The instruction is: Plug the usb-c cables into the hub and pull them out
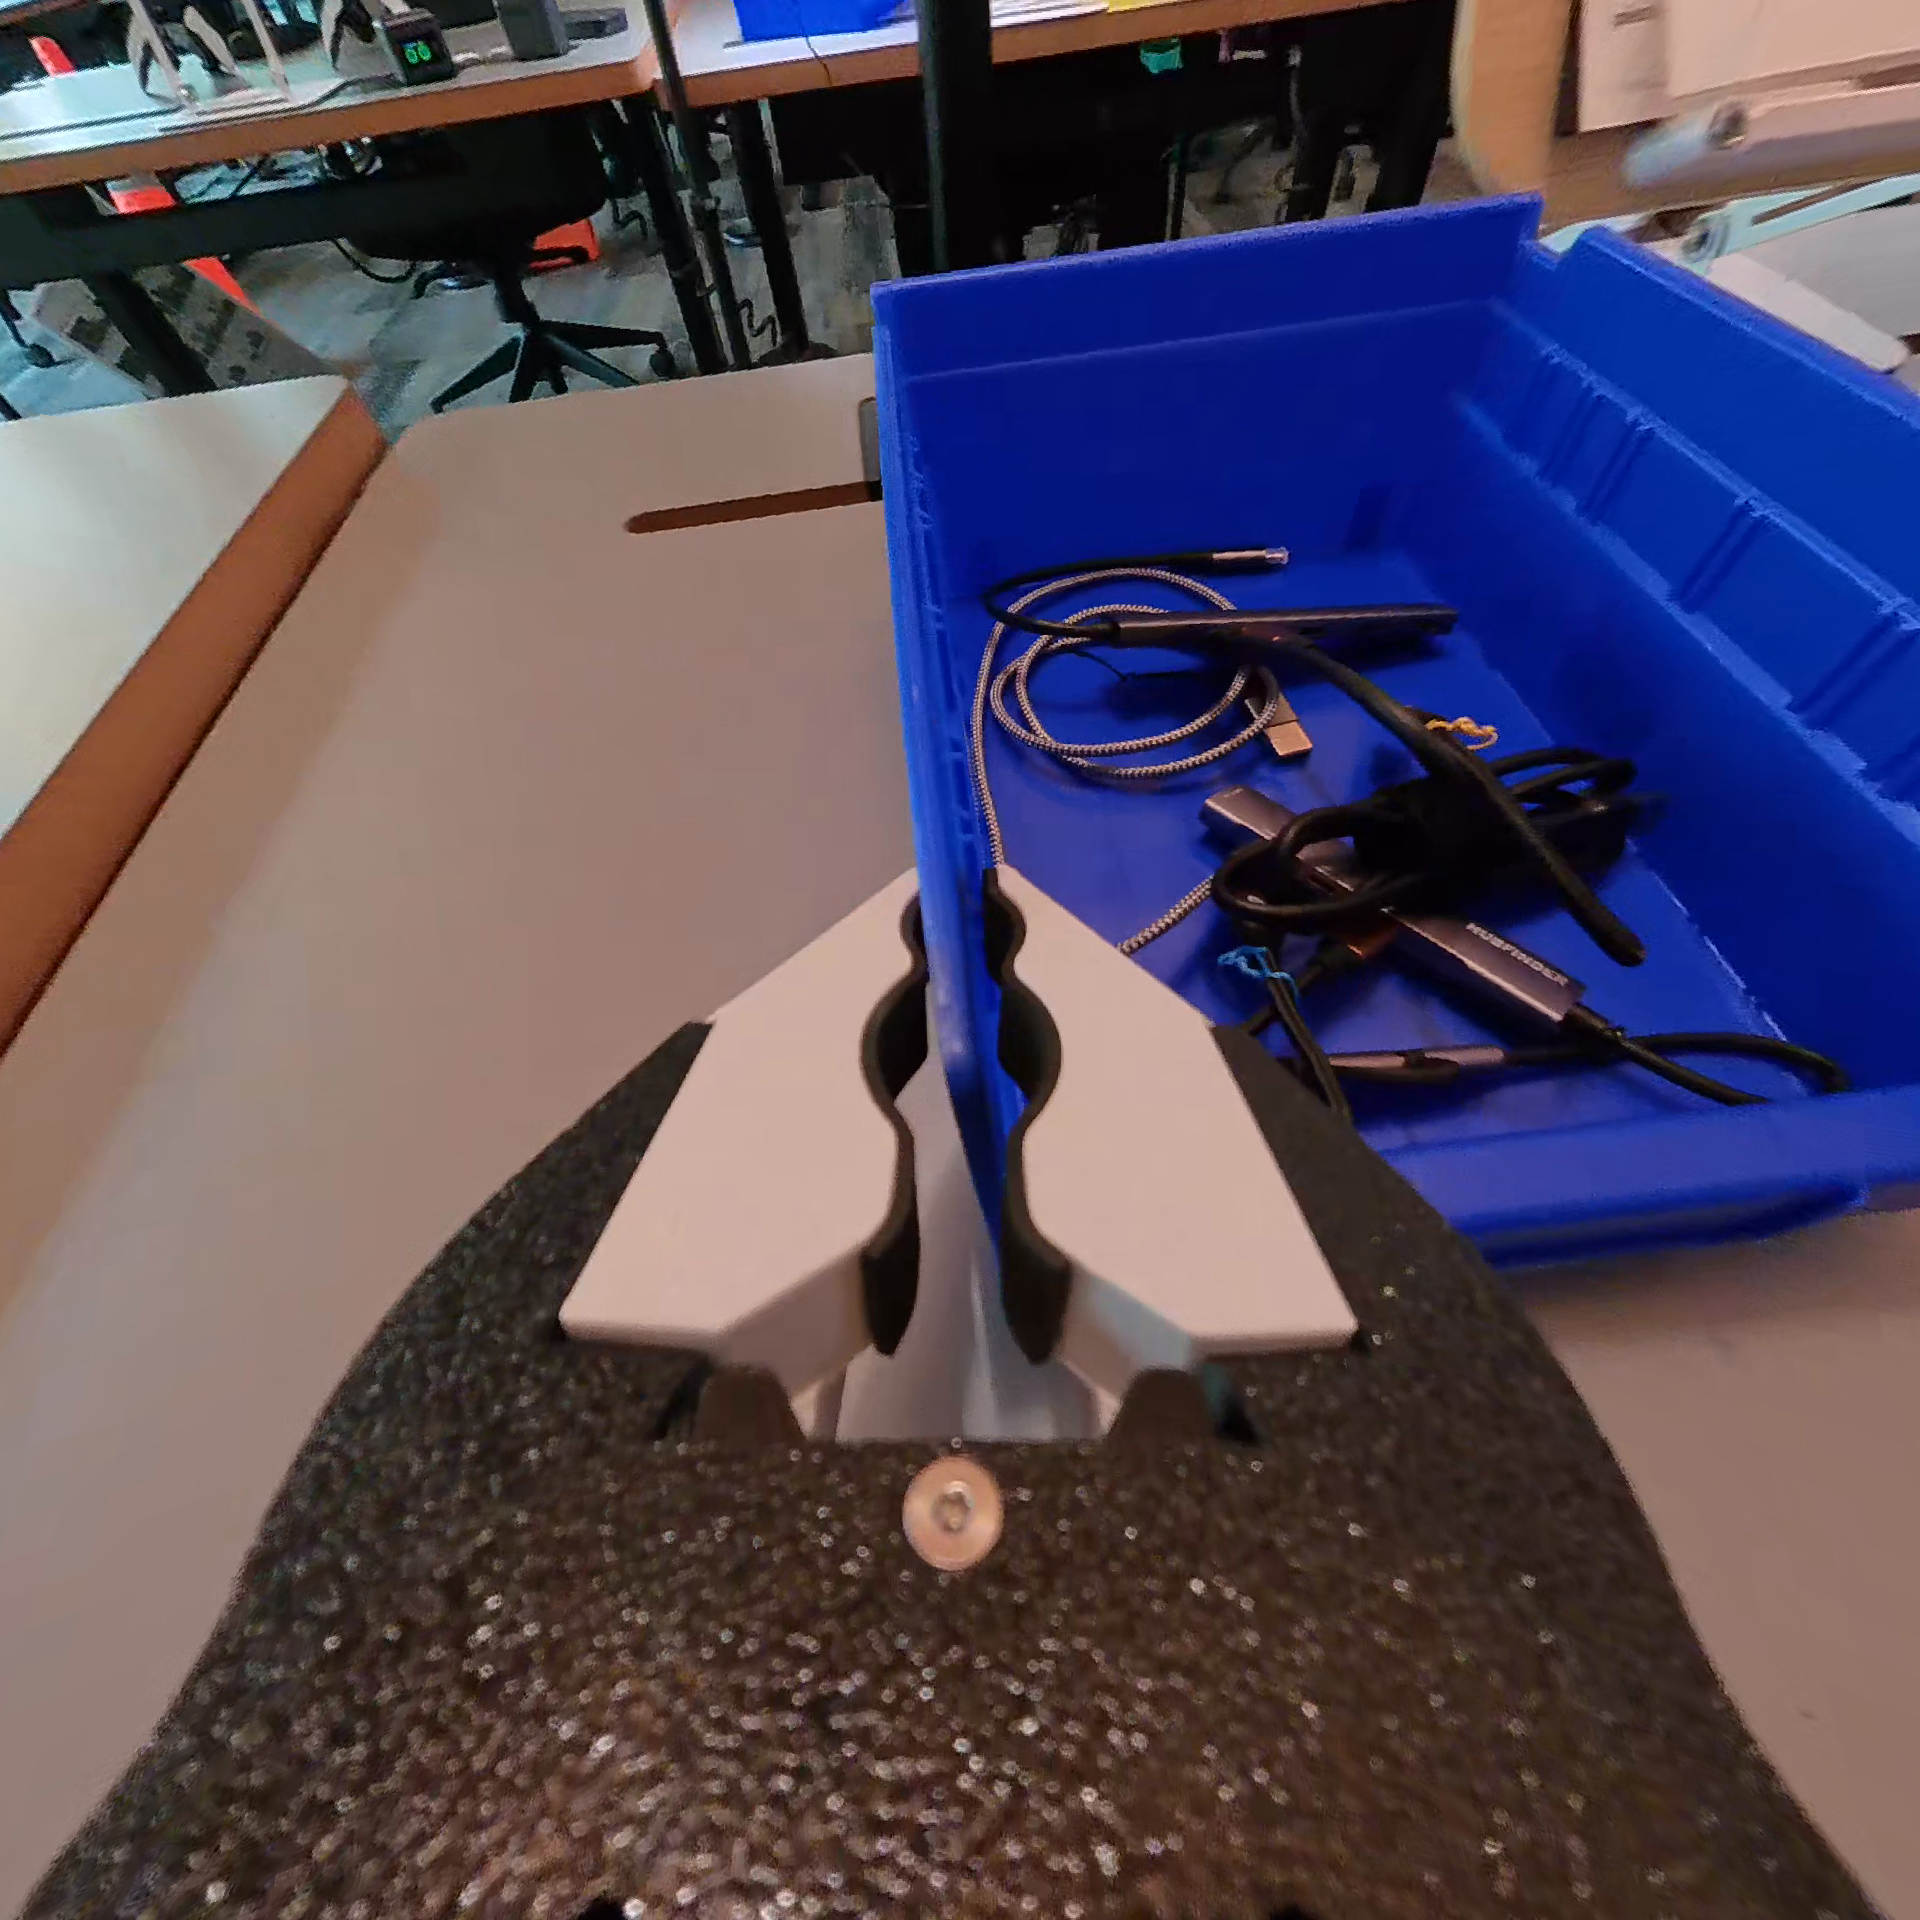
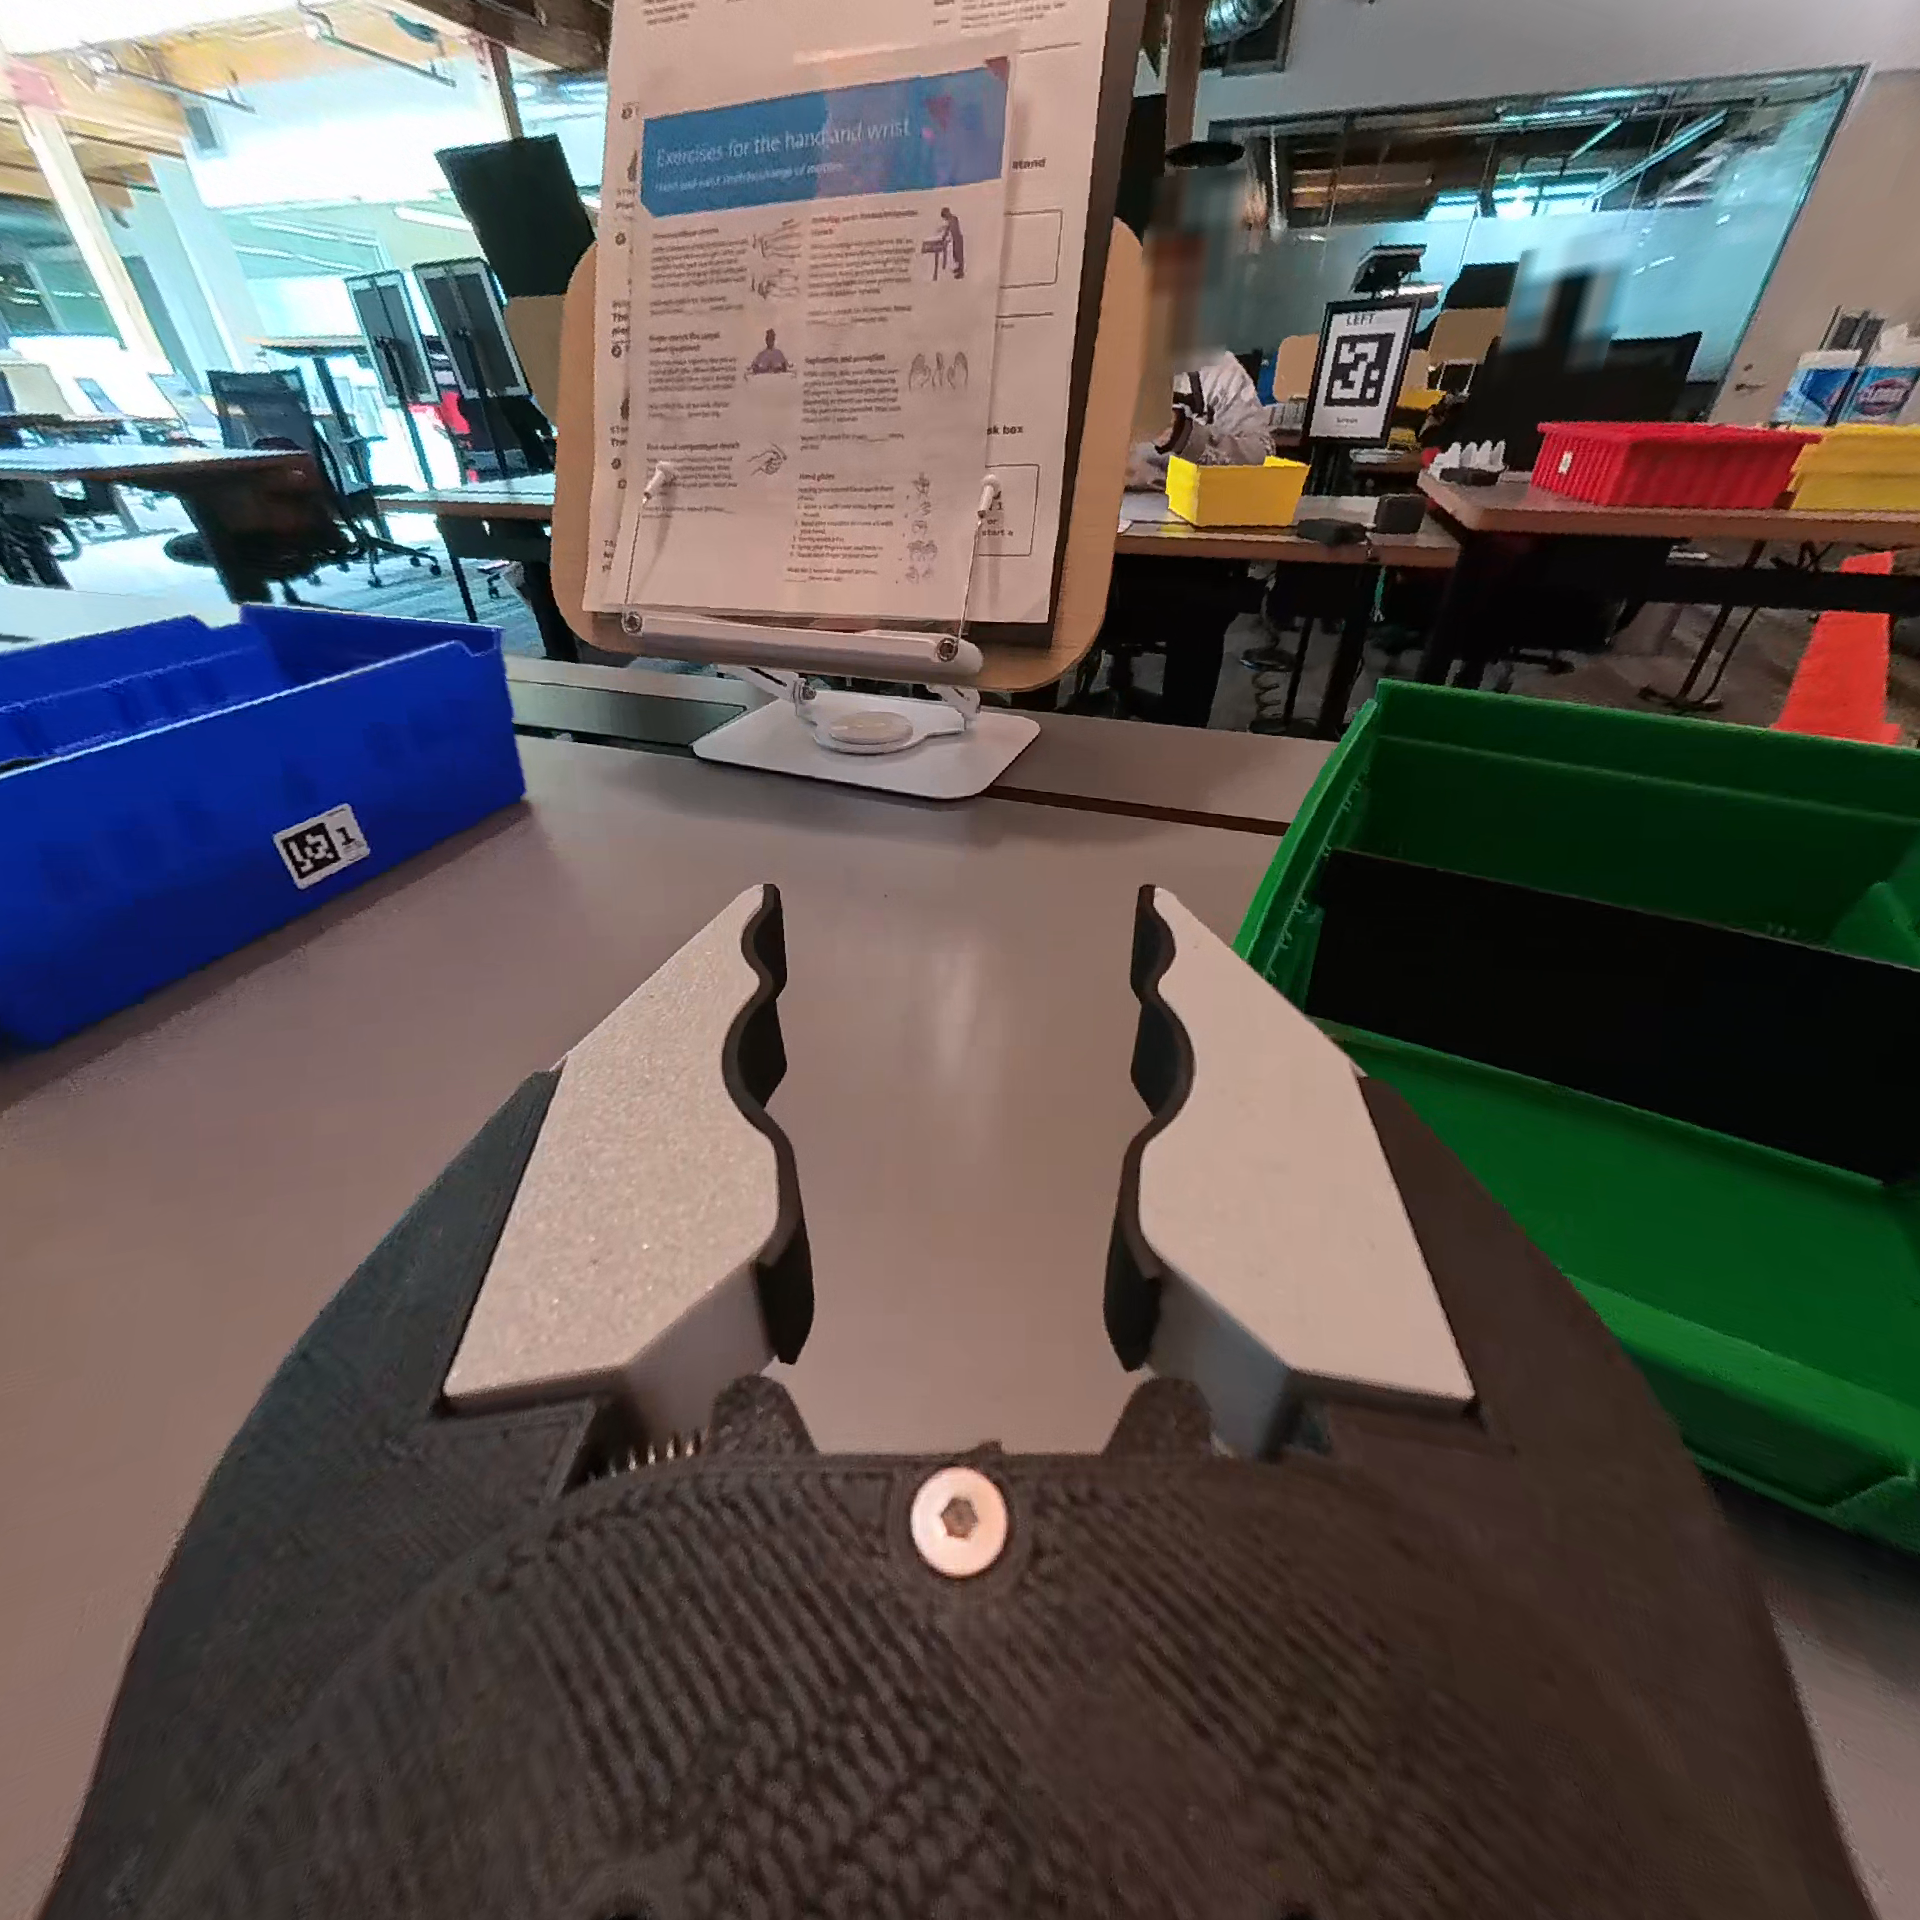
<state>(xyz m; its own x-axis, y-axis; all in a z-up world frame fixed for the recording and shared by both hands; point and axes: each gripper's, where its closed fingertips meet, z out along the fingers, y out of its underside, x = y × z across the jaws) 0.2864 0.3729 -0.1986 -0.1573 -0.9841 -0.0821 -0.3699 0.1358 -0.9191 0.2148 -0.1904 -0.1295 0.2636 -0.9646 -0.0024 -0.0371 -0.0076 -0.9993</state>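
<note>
A blue bin [image 1: 1195, 395] stands on the grey table and holds a grey USB hub [image 1: 1496, 961], a second dark hub [image 1: 1340, 623], a braided cable [image 1: 1091, 748] and a coiled black cable [image 1: 1475, 831]. My left gripper [image 1: 951, 904] straddles the bin's left wall near its front corner, with the jaws closed narrowly on that wall. My right gripper [image 2: 958, 914] is open and empty, low over the bare table between the blue bin [image 2: 208, 831] and a green bin [image 2: 1610, 1195].
A document stand with printed sheets [image 2: 831, 416] stands at the table's far edge. The green bin has a black divider [image 2: 1558, 997]. A slot [image 1: 748, 509] cuts the tabletop left of the blue bin. Other desks, chairs and coloured bins are beyond. My right fingertips sit around 55 centimetres from my left ones. The slot [image 1: 748, 509] lies around 35 centimetres away from my left fingertips.
</note>
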